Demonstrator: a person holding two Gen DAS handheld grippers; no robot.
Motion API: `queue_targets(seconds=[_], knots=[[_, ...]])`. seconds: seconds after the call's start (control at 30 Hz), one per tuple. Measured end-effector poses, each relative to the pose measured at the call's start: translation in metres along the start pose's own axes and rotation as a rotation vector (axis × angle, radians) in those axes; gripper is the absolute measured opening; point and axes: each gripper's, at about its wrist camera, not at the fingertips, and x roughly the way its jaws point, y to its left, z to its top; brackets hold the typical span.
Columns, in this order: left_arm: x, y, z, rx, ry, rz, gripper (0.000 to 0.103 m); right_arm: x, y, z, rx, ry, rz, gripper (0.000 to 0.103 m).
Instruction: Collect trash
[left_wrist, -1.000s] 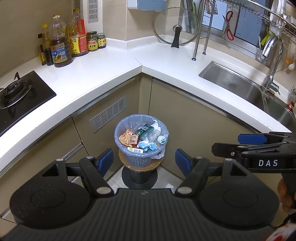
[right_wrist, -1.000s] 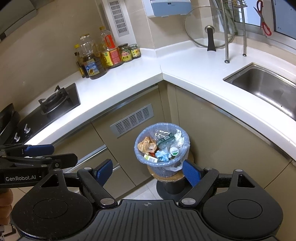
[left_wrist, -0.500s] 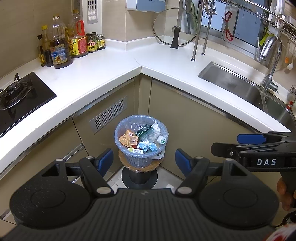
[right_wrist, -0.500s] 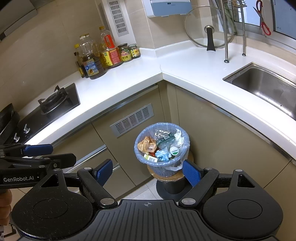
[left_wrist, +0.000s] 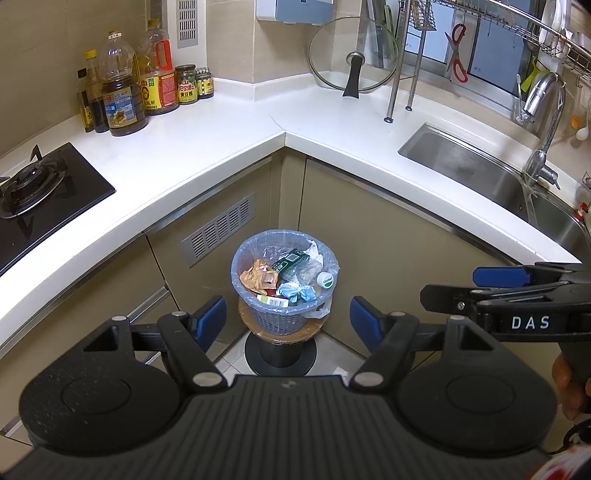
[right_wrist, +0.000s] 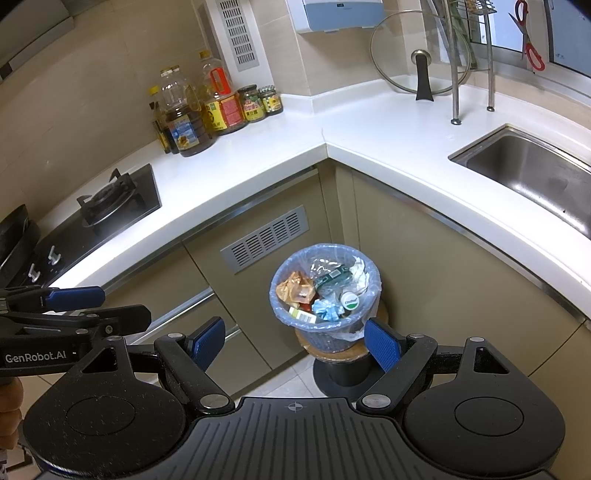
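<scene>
Left gripper (left_wrist: 288, 319) released, jaws wide, nothing between. Waste basket (left_wrist: 284, 291), full and bag-lined, on round stool (left_wrist: 280, 349) at 12 o'clock, in corner beneath white surface (left_wrist: 207, 158) edge; bare floor around. Right gripper (right_wrist: 294, 339) released, empty.

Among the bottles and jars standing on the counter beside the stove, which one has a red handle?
The tall oil bottle with the yellow and red label, standing just left of the two small jars. It alone has a red handle; the other bottles have none.
</scene>
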Motion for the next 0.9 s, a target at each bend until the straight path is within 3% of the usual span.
queue_targets(seconds=[0.9], knots=[[-0.0043,-0.0005,0.0049,-0.001,-0.008,0.004,0.072,0.0006,0.0018,-0.0005,0.000,-0.003,-0.002,0.082]])
